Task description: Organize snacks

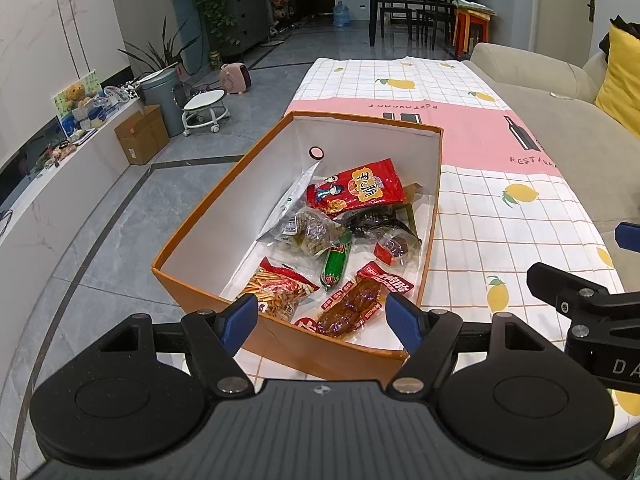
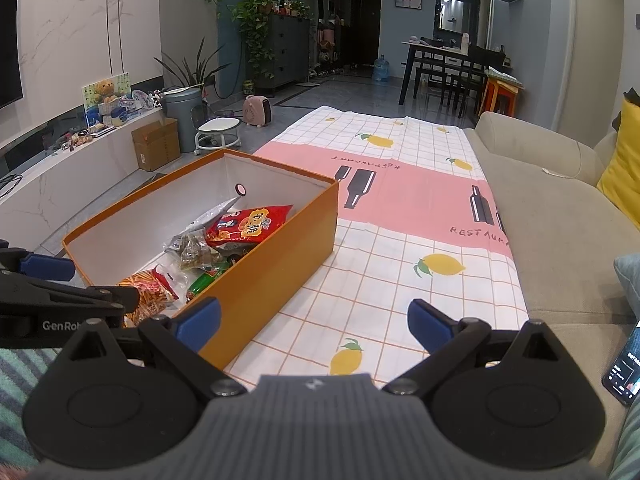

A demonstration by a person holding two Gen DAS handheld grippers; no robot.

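Observation:
An orange box [image 1: 224, 184] with a white inside stands on the table and holds several snack packets: a big red bag [image 1: 360, 186], a green sausage [image 1: 337, 260], a packet of orange sticks [image 1: 280, 288] and a brown meat packet [image 1: 352, 306]. The box also shows in the right wrist view [image 2: 272, 256]. My left gripper [image 1: 322, 316] is open and empty, just above the box's near edge. My right gripper [image 2: 314, 322] is open and empty over the tablecloth, right of the box.
The table carries a checked cloth with lemons and a pink band [image 2: 400, 240]. A beige sofa [image 2: 560, 220] runs along its right side, with a phone [image 2: 626, 368] on it. A cardboard carton [image 2: 156, 144] and a bin [image 2: 184, 116] stand on the floor at left.

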